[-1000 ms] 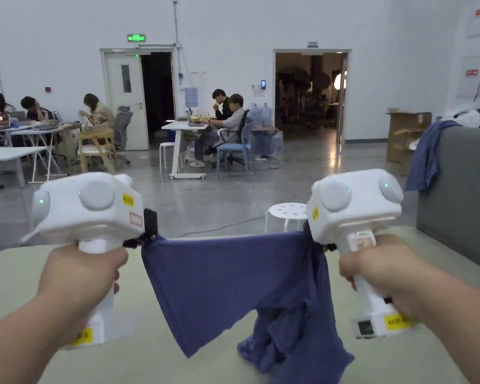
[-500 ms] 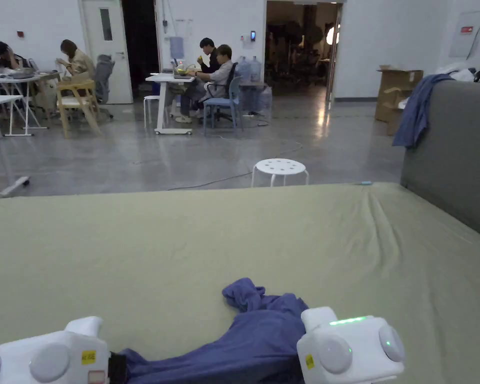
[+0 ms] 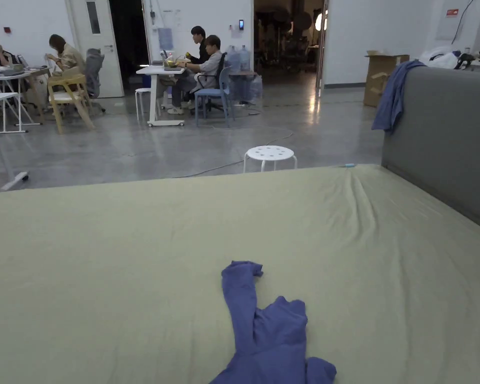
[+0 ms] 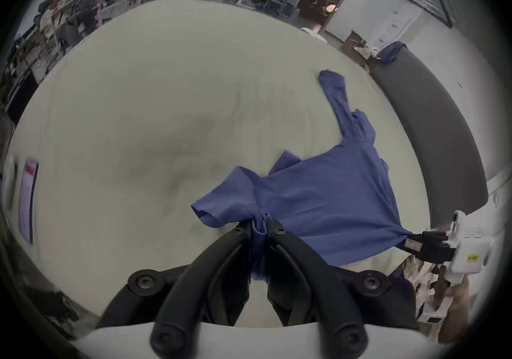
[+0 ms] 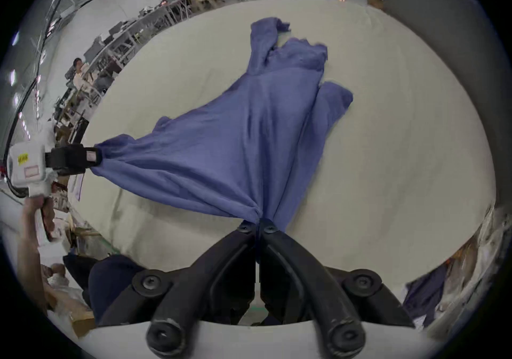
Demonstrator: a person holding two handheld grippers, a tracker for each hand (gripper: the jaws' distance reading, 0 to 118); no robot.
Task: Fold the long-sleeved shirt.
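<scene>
The blue long-sleeved shirt [image 3: 269,330] lies on the pale green bed sheet [image 3: 134,260], one sleeve trailing away toward the far side. In the left gripper view my left gripper [image 4: 259,226] is shut on a bunched corner of the shirt [image 4: 327,198], and the right gripper [image 4: 415,243] pinches the other corner at the right. In the right gripper view my right gripper [image 5: 259,223] is shut on a gathered edge of the shirt [image 5: 249,129], with the left gripper [image 5: 91,155] holding the cloth at the left. The fabric stretches taut between them.
A grey headboard [image 3: 439,140] stands along the bed's right side with another blue garment [image 3: 391,95] draped over it. Beyond the bed's far edge stands a white stool [image 3: 269,154]. People sit at tables [image 3: 159,75] across the room.
Both grippers have come down from holding the shirt up in the air and dropped out of the head view's bottom. The shirt now lies on the bed, sleeve stretched forward. The head camera tilted.
</scene>
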